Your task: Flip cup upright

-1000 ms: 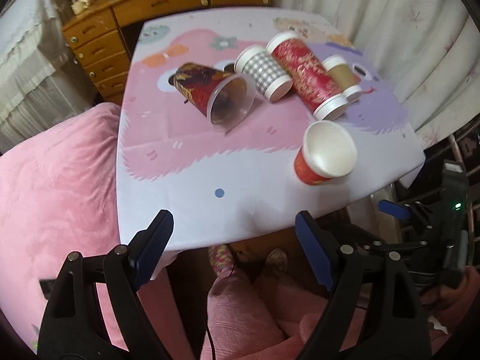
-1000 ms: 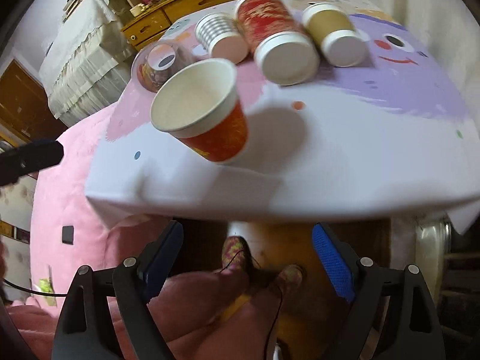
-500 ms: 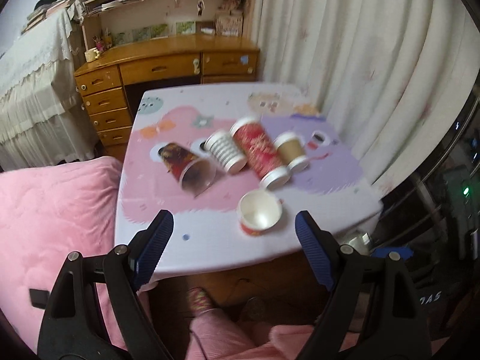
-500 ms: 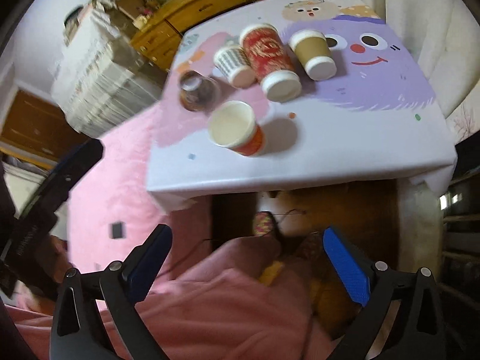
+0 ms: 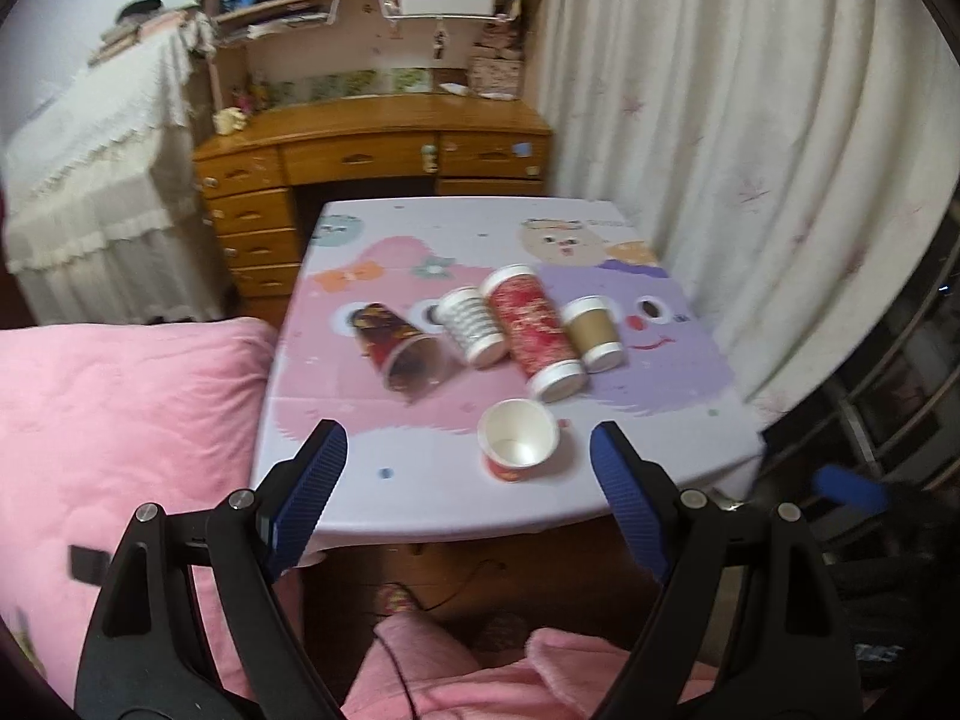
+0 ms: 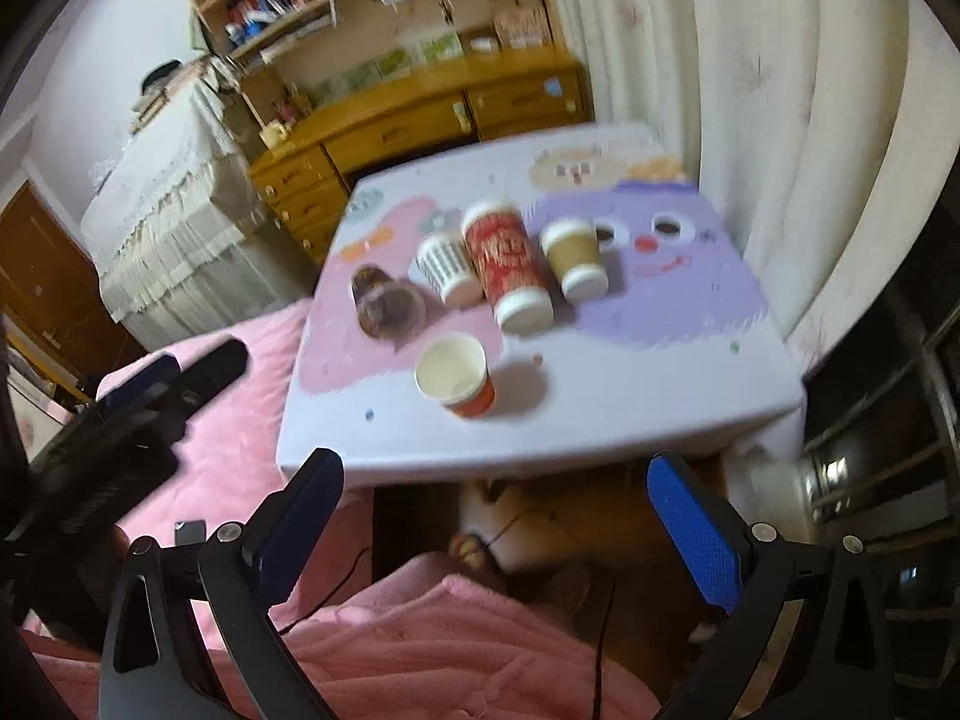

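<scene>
While both grippers are being held back from the desk (image 5: 432,498), the left gripper (image 5: 462,480) and the right gripper (image 6: 498,504) are each being shown with fingers spread wide and nothing between them. One small red cup (image 5: 517,441) is standing upright near the front edge; four others are lying on their sides behind it. The next cup, likely the dark one (image 5: 399,345), is best being approached across its middle, squeezed gently, then tipped onto its base.
</scene>
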A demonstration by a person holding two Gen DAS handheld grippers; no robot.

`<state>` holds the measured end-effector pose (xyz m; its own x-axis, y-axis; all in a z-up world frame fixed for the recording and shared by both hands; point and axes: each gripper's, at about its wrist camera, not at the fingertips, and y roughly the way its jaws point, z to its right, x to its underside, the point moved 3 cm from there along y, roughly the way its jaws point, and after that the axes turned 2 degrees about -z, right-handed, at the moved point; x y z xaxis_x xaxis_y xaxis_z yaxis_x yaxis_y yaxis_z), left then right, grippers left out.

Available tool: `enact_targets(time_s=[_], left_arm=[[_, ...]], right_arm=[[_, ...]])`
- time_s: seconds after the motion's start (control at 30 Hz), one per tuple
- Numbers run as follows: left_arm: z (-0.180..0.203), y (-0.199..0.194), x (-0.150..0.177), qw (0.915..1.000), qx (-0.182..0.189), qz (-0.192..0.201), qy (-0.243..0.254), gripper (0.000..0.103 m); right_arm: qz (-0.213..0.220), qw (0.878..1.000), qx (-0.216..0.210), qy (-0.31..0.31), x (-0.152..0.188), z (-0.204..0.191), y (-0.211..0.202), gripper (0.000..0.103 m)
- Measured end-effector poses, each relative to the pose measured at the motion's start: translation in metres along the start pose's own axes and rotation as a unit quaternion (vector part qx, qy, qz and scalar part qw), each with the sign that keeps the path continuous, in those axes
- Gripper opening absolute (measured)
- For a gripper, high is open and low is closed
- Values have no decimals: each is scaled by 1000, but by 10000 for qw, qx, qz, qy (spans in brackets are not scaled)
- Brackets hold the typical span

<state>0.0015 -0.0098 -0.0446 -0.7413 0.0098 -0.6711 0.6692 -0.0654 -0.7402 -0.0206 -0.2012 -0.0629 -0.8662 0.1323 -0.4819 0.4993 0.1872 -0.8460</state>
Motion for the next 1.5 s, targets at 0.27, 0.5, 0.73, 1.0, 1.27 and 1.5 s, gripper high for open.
enact_targets(time_s=[0.27,0.5,0.73,1.0,1.27,1.5], left_arm=[[-1,-18,4,9988,-251,418,-90,86],[-14,1,1,9985,-275,84,-460,103],[-13,11,-3,9985,-279,57,-469,103],[-13,14,-4,9988,-322,17,-379,103],[-19,25,-3,9986,-317,-175,-385,103],[-19,30,-3,9987,-273,-206,-374,103]], right_arm=[[454,9984,249,232,6,6,-27,103],[645,9974,326,-44,0,-3,-30,103],[935,9947,399,-132,-9,-6,-39,103],[1005,9940,428,-98,-18,-4,-42,103],[927,9949,366,-158,-24,-8,-31,103],[820,9957,297,-304,-24,-15,-19,103]])
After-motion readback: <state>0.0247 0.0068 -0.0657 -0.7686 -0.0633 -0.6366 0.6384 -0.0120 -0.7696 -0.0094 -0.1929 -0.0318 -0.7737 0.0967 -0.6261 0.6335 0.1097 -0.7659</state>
